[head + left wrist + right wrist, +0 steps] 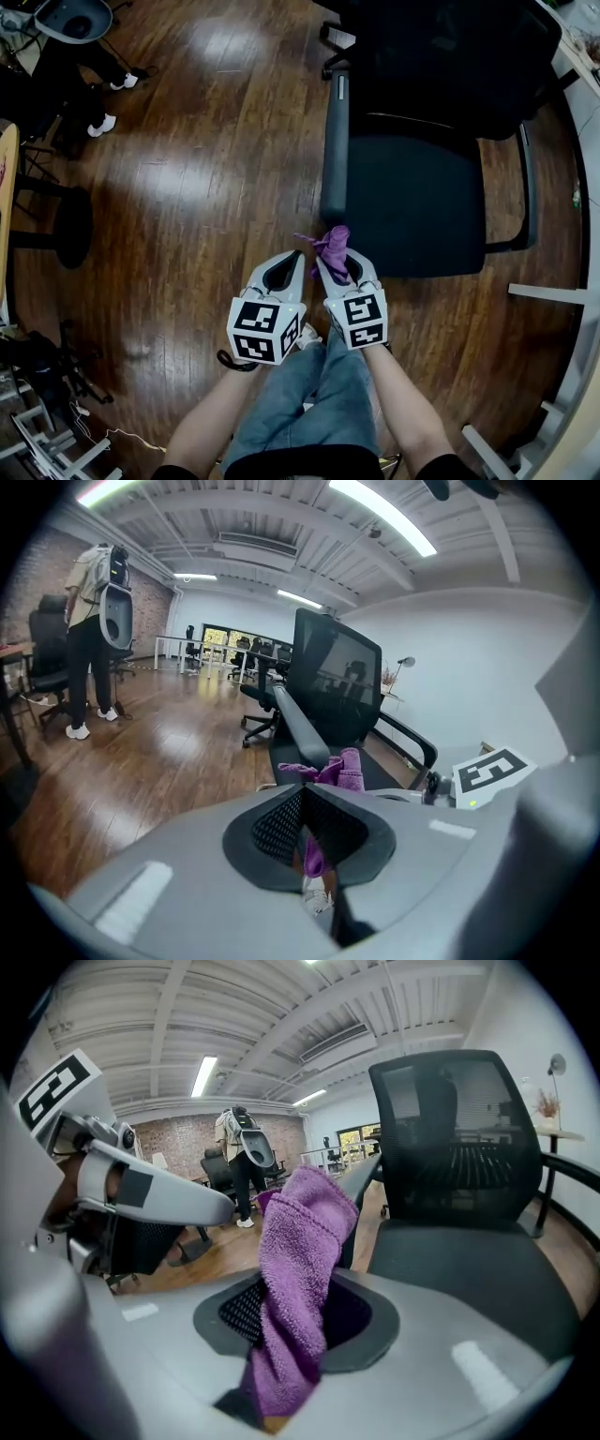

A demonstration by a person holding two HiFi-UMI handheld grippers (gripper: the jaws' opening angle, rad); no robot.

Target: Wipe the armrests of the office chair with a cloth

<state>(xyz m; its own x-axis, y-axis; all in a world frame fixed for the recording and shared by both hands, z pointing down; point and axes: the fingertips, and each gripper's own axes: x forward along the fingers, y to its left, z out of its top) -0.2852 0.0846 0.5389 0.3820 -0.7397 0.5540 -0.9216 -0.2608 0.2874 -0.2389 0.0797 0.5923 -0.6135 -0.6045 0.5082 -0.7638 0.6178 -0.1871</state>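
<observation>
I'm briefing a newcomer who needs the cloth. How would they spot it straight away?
Find the black office chair on the wood floor. At its seat's front corner, just past the end of one armrest, the right tool is shut on the cloth. It is the only purple, fluffy thing among black, grey and brown.

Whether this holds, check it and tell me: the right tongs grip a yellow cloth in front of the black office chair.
Wrong on the colour: the cloth is purple, not yellow, as the right gripper view shows. The rest stands: the right tongs grip it in front of the black office chair.
</observation>
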